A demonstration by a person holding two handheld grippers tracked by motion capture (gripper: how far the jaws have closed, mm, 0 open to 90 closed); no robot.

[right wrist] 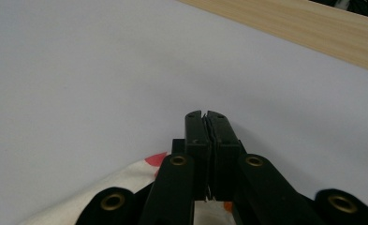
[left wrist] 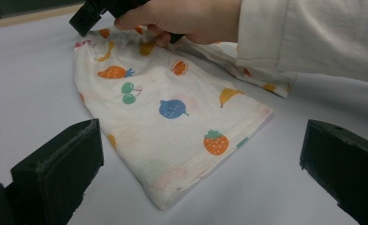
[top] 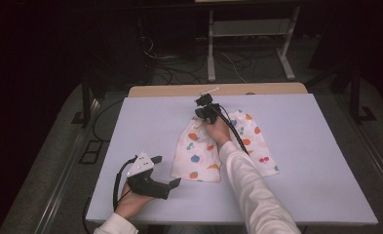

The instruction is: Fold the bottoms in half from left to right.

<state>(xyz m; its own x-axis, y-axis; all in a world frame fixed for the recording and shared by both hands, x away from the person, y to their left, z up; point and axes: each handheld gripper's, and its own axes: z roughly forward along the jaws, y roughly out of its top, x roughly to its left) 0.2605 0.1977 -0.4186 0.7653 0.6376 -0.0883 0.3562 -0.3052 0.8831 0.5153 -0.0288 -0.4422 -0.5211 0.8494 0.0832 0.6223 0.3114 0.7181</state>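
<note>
A white cloth (top: 199,156) printed with small fruits lies flat in the middle of the pale mat (top: 315,161). My right gripper (top: 202,102) rests on the cloth's far edge, held by a hand in a white sleeve. Its jaws are shut (right wrist: 205,115) with nothing visible between the tips, which lie over bare mat just past the cloth (right wrist: 121,187). My left gripper (top: 167,170) sits low at the mat's front left, apart from the cloth and wide open. In the left gripper view, the cloth (left wrist: 172,117) lies ahead between the spread jaws (left wrist: 202,140).
A wooden table edge (top: 218,89) runs along the far side of the mat (right wrist: 78,70). Beyond it, white frame legs (top: 211,53) and loose cables stand on the dark floor. Bare mat lies to the cloth's left and right.
</note>
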